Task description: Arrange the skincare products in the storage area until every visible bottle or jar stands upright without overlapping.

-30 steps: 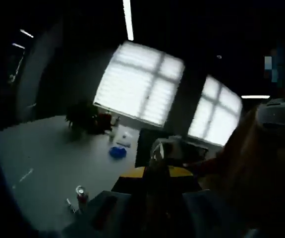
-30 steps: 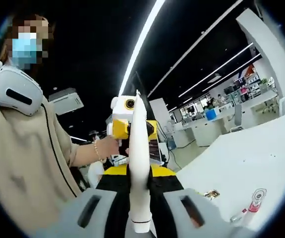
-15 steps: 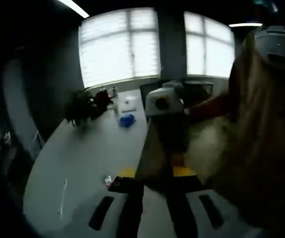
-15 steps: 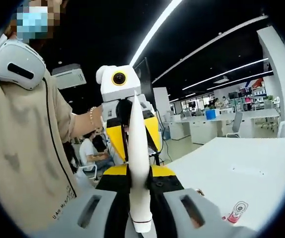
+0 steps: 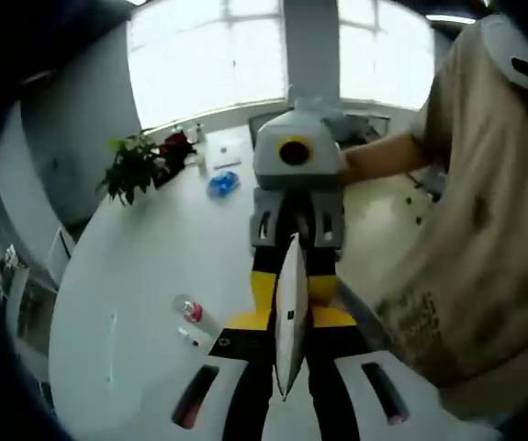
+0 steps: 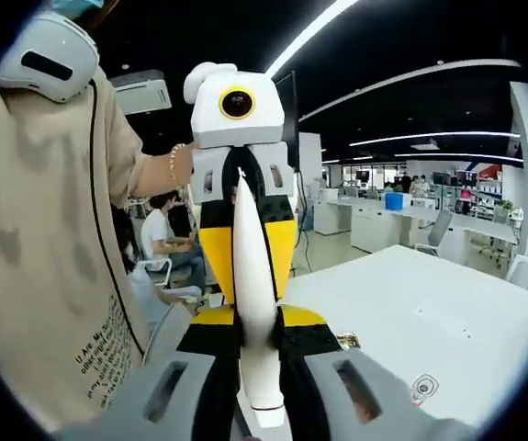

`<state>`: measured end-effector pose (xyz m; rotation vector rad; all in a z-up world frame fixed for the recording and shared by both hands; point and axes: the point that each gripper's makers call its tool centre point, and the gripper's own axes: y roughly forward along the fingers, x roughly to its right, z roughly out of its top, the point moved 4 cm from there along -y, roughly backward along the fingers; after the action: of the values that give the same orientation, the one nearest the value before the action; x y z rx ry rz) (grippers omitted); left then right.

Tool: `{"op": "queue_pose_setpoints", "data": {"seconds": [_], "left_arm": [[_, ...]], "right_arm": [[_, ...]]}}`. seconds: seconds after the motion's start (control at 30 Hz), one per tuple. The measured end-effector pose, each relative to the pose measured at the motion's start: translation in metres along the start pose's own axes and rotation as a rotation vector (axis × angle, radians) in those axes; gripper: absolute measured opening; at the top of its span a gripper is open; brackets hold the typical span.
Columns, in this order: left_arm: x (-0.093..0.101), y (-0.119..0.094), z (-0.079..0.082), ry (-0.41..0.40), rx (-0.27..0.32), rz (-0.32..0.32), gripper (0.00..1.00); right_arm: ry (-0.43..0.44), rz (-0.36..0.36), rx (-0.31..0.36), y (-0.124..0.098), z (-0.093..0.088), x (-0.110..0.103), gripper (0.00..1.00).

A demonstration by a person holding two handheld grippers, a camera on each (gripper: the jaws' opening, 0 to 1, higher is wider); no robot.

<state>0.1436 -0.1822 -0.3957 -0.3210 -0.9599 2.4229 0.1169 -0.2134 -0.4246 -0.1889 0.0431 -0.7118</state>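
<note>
In the left gripper view, a potted plant [image 5: 135, 165] with red flowers stands at the far left end of the white table [image 5: 144, 266], with a blue thing [image 5: 223, 185] and a white box [image 5: 222, 152] farther along it toward the bright windows. Nearer me a small pink-capped bottle [image 5: 190, 312] lies on its side on the table, a thin stick-like item just beside it. My left claw [image 5: 288, 367] is clamped together on the lower end of a white tube [image 5: 290, 312], which points away from me. My right claw [image 5: 297, 241] faces me from beyond the tube, black and yellow, and it overlaps the tube's far end; my beige sleeve and shirt are at the right.

In the right gripper view, my shirt is at the left. My right claw [image 6: 259, 386] is closed on the same white tube [image 6: 252, 303], which rises up the middle toward the left claw [image 6: 243, 197] opposite. On the table [image 6: 429, 312] at the right lies a small round-topped item [image 6: 421, 388], too small to name.
</note>
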Motion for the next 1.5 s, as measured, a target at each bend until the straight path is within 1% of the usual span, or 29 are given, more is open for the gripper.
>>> {"op": "queue_pose_setpoints", "data": {"seconds": [0.17, 0.33, 0.47, 0.6, 0.7, 0.83, 1.0, 1.07, 1.13, 1.23, 1.3, 1.4, 1.5], "left_arm": [[0.001, 0.006, -0.005, 0.007, -0.038, 0.001, 0.07], [0.000, 0.009, -0.008, 0.016, -0.052, -0.001, 0.07], [-0.003, 0.012, -0.009, 0.024, -0.050, 0.005, 0.07], [-0.008, 0.018, -0.009, 0.042, -0.048, 0.024, 0.07], [-0.010, 0.025, -0.013, 0.036, -0.056, 0.017, 0.07], [-0.013, 0.033, -0.018, 0.038, -0.067, 0.008, 0.07], [-0.019, 0.046, -0.022, 0.028, -0.070, -0.007, 0.07], [-0.022, 0.052, -0.024, 0.030, -0.079, -0.008, 0.07], [-0.026, 0.058, -0.027, 0.030, -0.087, -0.007, 0.07], [-0.034, 0.066, -0.033, 0.013, -0.093, -0.013, 0.06], [-0.040, 0.072, -0.038, -0.004, -0.090, -0.014, 0.06], [-0.046, 0.081, -0.045, -0.019, -0.093, -0.015, 0.06], [-0.051, 0.090, -0.051, -0.037, -0.092, -0.014, 0.06]], "right_arm": [[0.009, -0.007, -0.032, 0.004, -0.011, 0.001, 0.15], [0.009, -0.016, -0.047, 0.006, -0.016, 0.001, 0.16], [0.012, -0.034, -0.050, 0.005, -0.020, 0.005, 0.17], [0.019, -0.087, -0.056, 0.005, -0.025, 0.011, 0.19], [0.003, -0.128, -0.099, 0.008, -0.034, 0.013, 0.20], [0.023, -0.174, -0.115, 0.008, -0.046, 0.016, 0.21], [0.028, -0.212, -0.137, 0.002, -0.054, 0.022, 0.22], [0.029, -0.233, -0.145, 0.000, -0.058, 0.026, 0.25], [0.055, -0.266, -0.135, -0.003, -0.060, 0.031, 0.32], [0.062, -0.312, -0.165, -0.008, -0.070, 0.035, 0.41], [0.070, -0.330, -0.179, -0.009, -0.076, 0.036, 0.46], [0.095, -0.357, -0.179, -0.012, -0.083, 0.036, 0.51], [0.135, -0.394, -0.171, -0.015, -0.092, 0.035, 0.53]]}}
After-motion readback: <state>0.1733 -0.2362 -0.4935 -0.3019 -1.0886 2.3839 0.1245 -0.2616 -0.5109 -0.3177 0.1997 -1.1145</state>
